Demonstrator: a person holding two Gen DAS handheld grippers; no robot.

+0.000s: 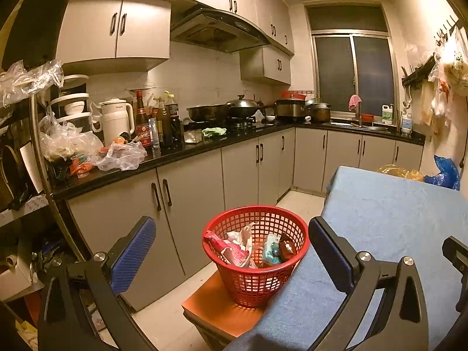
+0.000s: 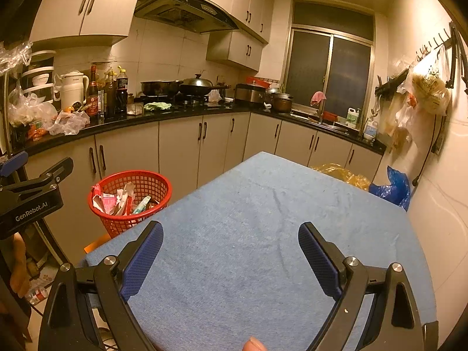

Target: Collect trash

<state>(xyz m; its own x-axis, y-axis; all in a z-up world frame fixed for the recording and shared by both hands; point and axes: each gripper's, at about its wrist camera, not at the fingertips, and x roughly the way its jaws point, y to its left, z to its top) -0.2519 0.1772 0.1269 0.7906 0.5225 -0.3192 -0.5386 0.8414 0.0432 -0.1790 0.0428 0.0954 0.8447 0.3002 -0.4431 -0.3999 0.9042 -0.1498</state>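
Cluttered kitchen, blue-clothed table (image 2: 248,234) sitting bare of trash. Wrappers (image 1: 234,248) are lying in the red basket (image 1: 257,286), which is perching on an orange stool (image 1: 216,307) touching the table edge. Left gripper (image 1: 231,251) and right gripper (image 2: 231,259) are both hanging wide, empty. Risk: bumping the basket off the stool. The yellow bag (image 2: 342,174) is possibly trash; too blurred to tell.

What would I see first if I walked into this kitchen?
Probably the bright red basket, sitting on an orange stool beside the table and stuffed with crumpled wrappers. Next, the big blue cloth covering the table, bare of trash, with both grippers' jaws open and empty above it. Then the messy black counter on the left, crowded with bottles and crinkly plastic bags.
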